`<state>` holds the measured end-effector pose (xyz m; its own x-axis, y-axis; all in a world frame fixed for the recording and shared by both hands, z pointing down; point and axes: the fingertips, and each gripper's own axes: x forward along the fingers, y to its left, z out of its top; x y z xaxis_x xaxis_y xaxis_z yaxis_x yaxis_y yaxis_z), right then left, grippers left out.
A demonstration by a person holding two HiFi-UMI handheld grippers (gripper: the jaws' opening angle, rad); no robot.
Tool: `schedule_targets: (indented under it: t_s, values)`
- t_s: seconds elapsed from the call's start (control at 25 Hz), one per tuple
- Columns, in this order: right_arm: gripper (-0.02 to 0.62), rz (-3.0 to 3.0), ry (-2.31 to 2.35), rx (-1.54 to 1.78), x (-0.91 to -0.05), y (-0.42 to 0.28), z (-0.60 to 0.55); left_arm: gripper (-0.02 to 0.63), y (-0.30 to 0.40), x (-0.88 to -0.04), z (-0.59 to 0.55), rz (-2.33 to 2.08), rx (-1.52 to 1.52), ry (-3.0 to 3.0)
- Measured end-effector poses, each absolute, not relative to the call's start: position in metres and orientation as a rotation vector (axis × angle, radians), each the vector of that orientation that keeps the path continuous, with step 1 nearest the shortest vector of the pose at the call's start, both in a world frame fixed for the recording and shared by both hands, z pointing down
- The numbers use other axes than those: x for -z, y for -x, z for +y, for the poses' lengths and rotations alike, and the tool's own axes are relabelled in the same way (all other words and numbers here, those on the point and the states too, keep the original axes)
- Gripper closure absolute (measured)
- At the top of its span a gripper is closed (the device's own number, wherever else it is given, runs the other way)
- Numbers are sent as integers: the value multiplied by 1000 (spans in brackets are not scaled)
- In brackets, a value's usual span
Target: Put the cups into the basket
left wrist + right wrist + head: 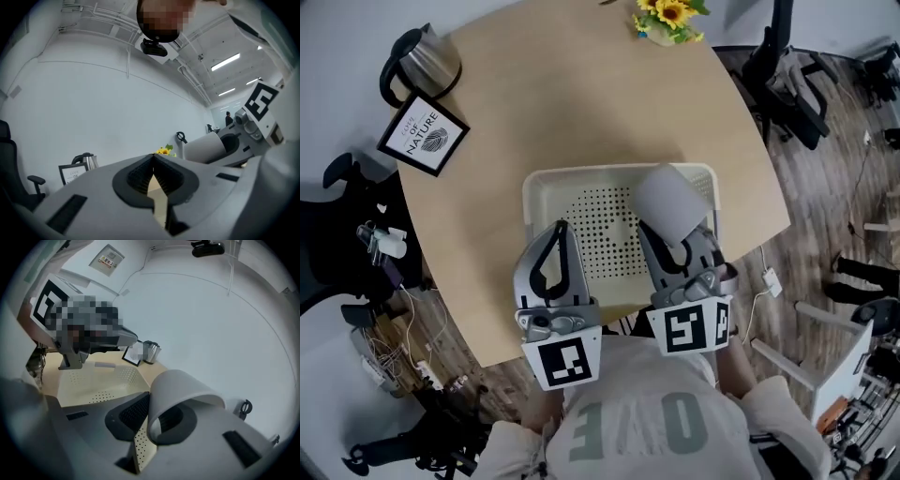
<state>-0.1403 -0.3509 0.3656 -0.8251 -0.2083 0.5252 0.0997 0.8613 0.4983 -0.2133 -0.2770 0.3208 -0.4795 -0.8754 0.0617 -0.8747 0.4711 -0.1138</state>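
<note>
Near the front edge of the tabletop (581,103), our right gripper (680,246) is pinching the grey cup (670,199) by its wall above the perforated basket (600,225), right side; we are judging a low, gentle release best. Our left gripper (560,230) is hovering empty, jaws pressed together.

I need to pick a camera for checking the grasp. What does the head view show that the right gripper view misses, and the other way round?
Head view only: the sunflowers, the floor, and the cup apparently over the right part of the basket. Right gripper view only: the fingers clamping the cup's wall, one pad inside, one outside. Both: cup, basket, kettle, framed picture, left gripper.
</note>
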Motion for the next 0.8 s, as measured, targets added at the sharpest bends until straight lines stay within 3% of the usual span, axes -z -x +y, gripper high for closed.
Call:
schedule_targets:
  t_s: [0.32, 0.8]
  values:
    - [560, -2253, 273, 877, -397, 134, -349, 598, 221, -325, -270, 2869, 168, 1328]
    - [560, -1816, 623, 1078, -467, 115, -326, 598, 211, -347, -275, 2870, 82, 1397]
